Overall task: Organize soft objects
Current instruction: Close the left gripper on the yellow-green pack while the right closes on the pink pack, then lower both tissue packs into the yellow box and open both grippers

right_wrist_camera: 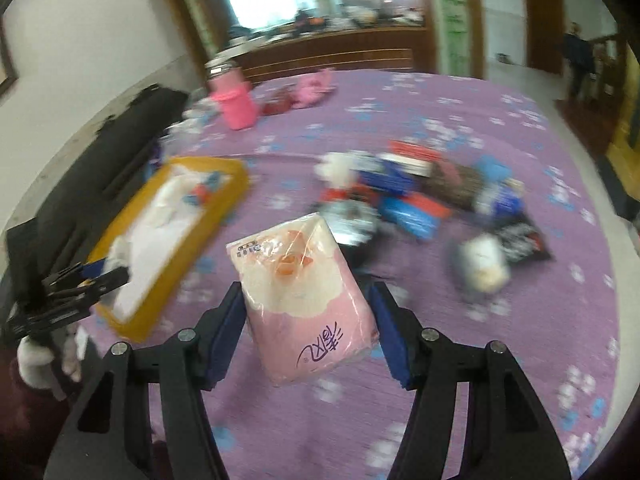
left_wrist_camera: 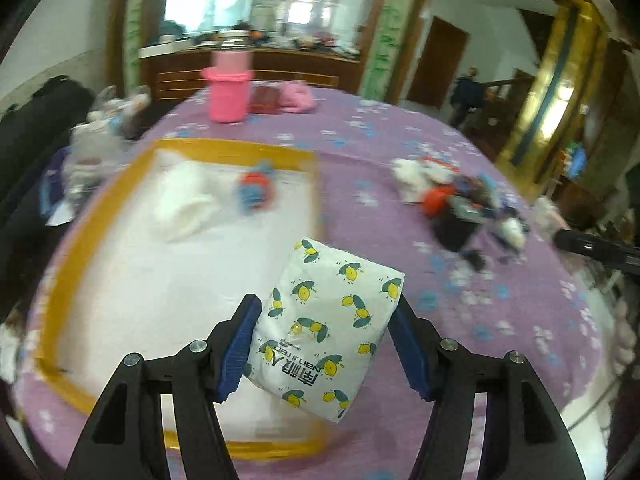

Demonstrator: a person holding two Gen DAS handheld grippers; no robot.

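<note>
crinkly lemon-print tissue pack [left_wrist_camera: 326, 328], glossy pink pack [right_wrist_camera: 310, 304]

The purple flowered cloth [right_wrist_camera: 460, 380] lies bare in front of and to the right of the heap of mixed soft items [right_wrist_camera: 420, 196], giving open passage there. A strip of bare cloth separates that heap from the yellow-rimmed tray [left_wrist_camera: 224, 151]. Inside the tray, a white folded cloth [left_wrist_camera: 184, 204] and a red-and-blue bundle [left_wrist_camera: 254, 192] fill the far end; its near white floor is free. A pink container [left_wrist_camera: 228, 94] stands at the far edge.
</note>
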